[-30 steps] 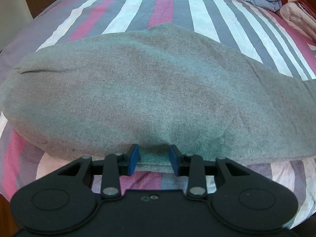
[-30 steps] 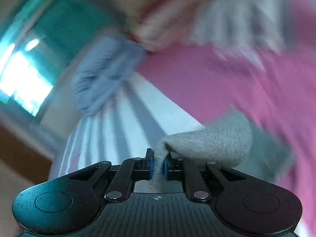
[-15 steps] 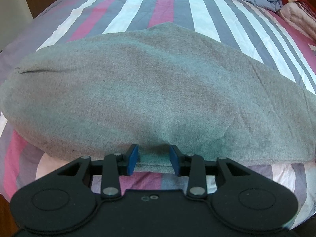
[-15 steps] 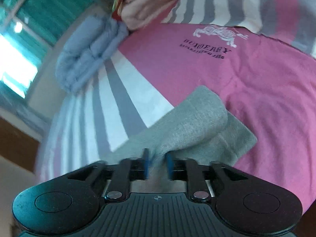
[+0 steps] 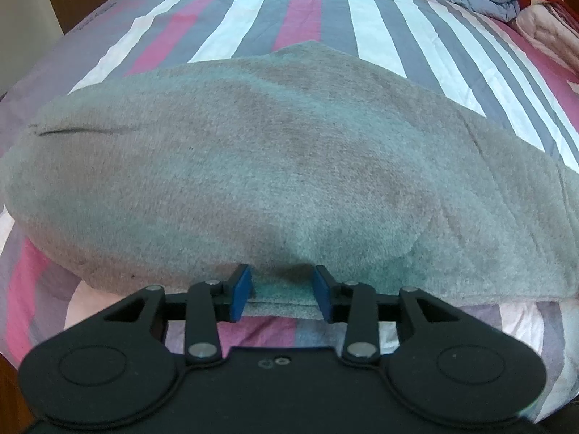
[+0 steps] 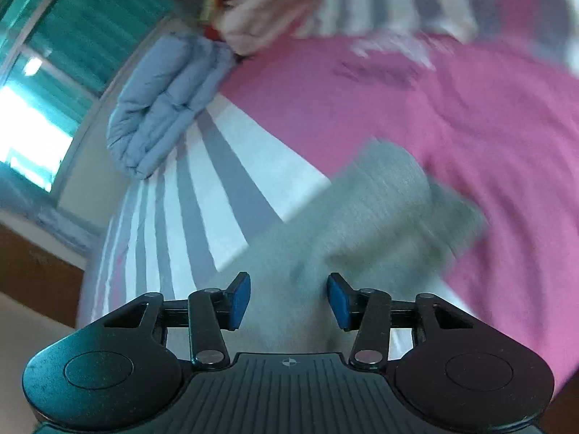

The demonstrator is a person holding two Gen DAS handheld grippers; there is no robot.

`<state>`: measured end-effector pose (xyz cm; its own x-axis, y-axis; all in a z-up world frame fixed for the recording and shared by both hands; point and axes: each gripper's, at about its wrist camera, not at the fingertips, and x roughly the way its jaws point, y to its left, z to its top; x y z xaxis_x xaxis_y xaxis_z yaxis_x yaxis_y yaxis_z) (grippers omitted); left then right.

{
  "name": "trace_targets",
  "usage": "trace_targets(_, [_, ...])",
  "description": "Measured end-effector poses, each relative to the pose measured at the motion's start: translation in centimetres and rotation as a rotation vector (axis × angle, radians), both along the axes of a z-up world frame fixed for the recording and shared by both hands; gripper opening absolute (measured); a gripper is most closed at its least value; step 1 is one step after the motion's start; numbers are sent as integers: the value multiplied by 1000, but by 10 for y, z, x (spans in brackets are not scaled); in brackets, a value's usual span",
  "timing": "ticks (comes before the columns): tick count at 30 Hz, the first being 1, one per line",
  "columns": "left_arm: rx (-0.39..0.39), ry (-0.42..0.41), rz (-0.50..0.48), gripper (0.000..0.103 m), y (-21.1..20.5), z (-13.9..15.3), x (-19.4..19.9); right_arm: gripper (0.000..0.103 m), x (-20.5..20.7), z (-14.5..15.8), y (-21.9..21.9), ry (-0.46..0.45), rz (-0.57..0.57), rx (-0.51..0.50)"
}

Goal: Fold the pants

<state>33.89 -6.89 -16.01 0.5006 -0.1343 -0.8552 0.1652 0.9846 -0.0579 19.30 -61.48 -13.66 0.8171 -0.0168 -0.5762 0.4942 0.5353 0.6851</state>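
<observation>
**2 grippers on the grey pants, neither one pinching**

2 blue pads of the right gripper (image 6: 288, 298) stand spread, having parted and then drawn in a little within the last second; grey cloth lies between them but neither pad presses it. The left gripper (image 5: 282, 293) has its jaws partly apart around the near hem of the pants (image 5: 275, 181); whether the pads bite the cloth I cannot tell.

Beyond the left jaws the pants lie flat across the striped bedsheet (image 5: 307, 11), filling most of the view. Beyond the right jaws 1 folded-over end of the pants (image 6: 376, 195) rests partly on the sheet and partly on a pink shirt (image 6: 488, 108). A folded blue quilt (image 6: 163, 108) sits farther back, near the window (image 6: 32, 137).
</observation>
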Motion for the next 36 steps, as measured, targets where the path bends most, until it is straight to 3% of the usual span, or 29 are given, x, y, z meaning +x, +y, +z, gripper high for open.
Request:
trace_targets(2, [1, -3, -3, 30, 0, 0, -1, 47, -16, -18, -3, 1, -29, 65])
trace_targets(6, [-16, 6, 2, 30, 3, 0, -1, 47, -34, -33, 4, -137, -17, 241])
trace_targets(9, [-11, 4, -1, 30, 2, 0, -1, 47, -30, -44, 15, -164, 10, 323])
trace_targets(16, [-9, 4, -3, 30, 2, 0, -1, 47, -22, -49, 15, -199, 21, 369])
trace_targets(21, [-5, -2, -4, 30, 0, -1, -2, 47, -20, -24, 8, -323, 3, 270])
trace_targets(24, [-11, 1, -2, 30, 1, -1, -2, 47, -11, -27, -3, -365, -56, 328])
trace_targets(28, [-11, 4, -3, 30, 1, -1, -1, 47, -19, -32, -11, -505, -198, 417])
trace_targets(31, [-6, 1, 0, 30, 0, -1, -1, 47, -23, -35, -9, -494, -216, 412])
trace_targets(33, [0, -2, -1, 30, -1, -1, -2, 47, -37, -44, -5, -569, -292, 482])
trace_targets(34, [3, -2, -2, 30, -1, -1, -2, 47, -39, -46, -2, -567, -309, 490])
trace_targets(36, [-1, 0, -1, 30, 0, -1, -1, 47, -30, -45, 2, -384, -280, 388])
